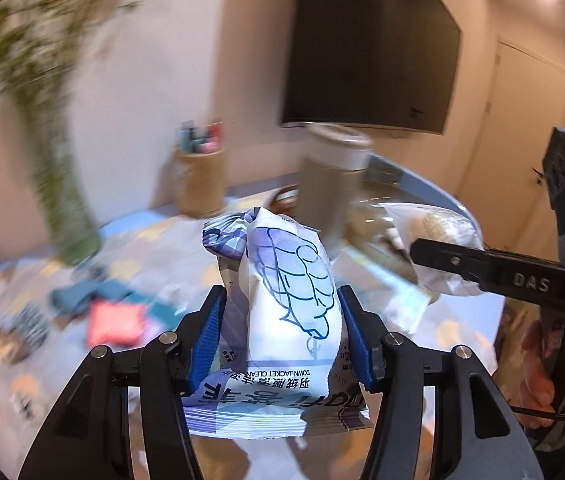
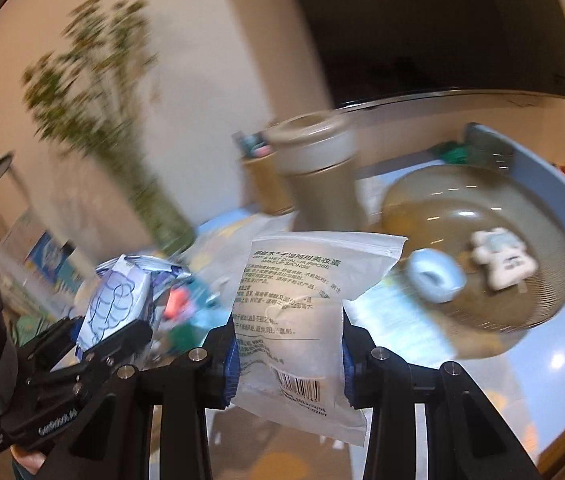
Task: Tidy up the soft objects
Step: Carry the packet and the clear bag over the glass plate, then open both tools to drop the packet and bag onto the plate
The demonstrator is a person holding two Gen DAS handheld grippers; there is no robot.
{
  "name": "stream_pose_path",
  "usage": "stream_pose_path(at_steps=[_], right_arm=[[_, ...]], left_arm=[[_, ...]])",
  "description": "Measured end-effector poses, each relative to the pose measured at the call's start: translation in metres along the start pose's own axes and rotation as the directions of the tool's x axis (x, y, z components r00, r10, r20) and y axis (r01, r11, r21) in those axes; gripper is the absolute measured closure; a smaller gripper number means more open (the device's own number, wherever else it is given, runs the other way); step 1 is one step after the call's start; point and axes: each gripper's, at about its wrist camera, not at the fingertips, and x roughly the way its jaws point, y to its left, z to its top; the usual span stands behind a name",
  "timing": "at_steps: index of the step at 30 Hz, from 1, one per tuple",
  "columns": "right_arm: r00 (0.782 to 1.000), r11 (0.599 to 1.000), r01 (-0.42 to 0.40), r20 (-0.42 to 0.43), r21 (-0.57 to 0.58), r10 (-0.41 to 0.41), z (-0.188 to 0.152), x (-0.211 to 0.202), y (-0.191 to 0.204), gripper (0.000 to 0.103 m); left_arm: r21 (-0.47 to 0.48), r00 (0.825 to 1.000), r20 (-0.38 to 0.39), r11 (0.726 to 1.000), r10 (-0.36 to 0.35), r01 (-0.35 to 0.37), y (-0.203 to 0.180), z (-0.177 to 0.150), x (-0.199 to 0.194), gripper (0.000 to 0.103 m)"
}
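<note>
I've got L gripper point(image 1: 282, 332) clamped on wipes pack point(image 1: 288, 300), R gripper point(image 2: 288, 354) on sponge bag point(image 2: 302, 300), both raised above table point(image 2: 562, 360).

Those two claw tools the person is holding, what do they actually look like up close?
Each is matte black plastic with angular, linked arms joined by silver pins. The left gripper and right gripper both end in ribbed blue fingertips. Seen from the left camera, the right one carries raised "DAS" lettering, a boxy grey-black body with a green light, and a thin black cable by the bare hand.
</note>
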Motion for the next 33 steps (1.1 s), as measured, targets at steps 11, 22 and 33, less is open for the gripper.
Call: stream_pose_path(at_steps=[11, 22, 33], right_arm=[[0.992, 0.985, 0.112, 0.045, 0.13, -0.118, 0.043, -0.013, -0.099, 0.065], [0.992, 0.953, 0.125, -0.018, 0.276, -0.125, 0.091, 0.019, -0.188, 0.065], [0.994, 0.945, 0.107, -0.039, 0.31, -0.1, 0.098, 0.028, -0.224, 0.042]], left_arm=[[0.1, 0.987, -0.057, 0.983, -0.147, 0.152, -0.083, 0.045, 0.074, 0.05], [0.146, 0.988, -0.077, 0.979, -0.135, 0.145, -0.135, 0.086, 0.14, 0.05], [0.187, 0.988, -0.109, 0.974, -0.111, 0.13, -0.156, 0.086, 0.165, 0.026]])
